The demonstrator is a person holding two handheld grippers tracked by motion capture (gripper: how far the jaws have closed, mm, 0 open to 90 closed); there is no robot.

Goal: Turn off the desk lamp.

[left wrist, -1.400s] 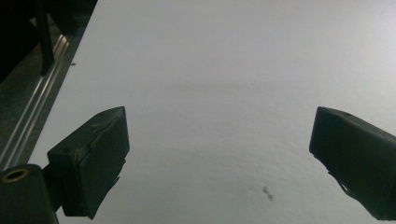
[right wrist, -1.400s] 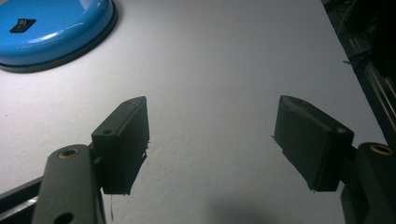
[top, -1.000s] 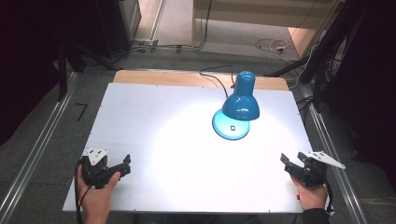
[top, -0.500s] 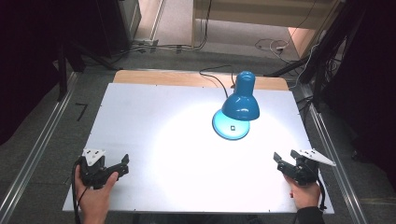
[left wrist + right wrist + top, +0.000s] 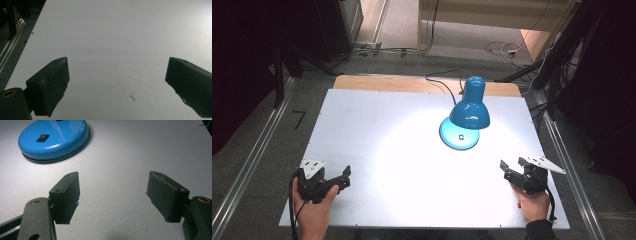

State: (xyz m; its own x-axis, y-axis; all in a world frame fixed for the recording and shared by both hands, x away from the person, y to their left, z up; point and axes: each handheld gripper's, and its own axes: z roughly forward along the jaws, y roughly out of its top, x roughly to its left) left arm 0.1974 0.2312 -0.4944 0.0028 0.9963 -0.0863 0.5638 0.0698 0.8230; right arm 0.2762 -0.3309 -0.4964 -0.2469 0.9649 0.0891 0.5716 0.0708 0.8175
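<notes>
A blue desk lamp [image 5: 469, 111] stands lit on the white table [image 5: 377, 125], right of centre, with its shade bent over its round base [image 5: 458, 136]. The base [image 5: 53, 137] carries a black rocker switch [image 5: 41, 137] and lies ahead and to the left of my right gripper [image 5: 113, 195]. That gripper [image 5: 508, 170] is open near the table's front right, with nothing between its jaws. My left gripper [image 5: 343, 178] rests near the front left corner, held in a hand. It is open [image 5: 117, 82] over bare table.
The lamp's black cord [image 5: 443, 79] runs off the far edge across a wooden strip [image 5: 412, 84]. Metal rails [image 5: 254, 150] flank the table on both sides. A bright pool of light covers the table's middle [image 5: 412, 150]. Cables lie on the floor beyond [image 5: 502, 49].
My right gripper has slid a little to the left, toward the table's middle. The left gripper has hardly moved. Both stay open.
</notes>
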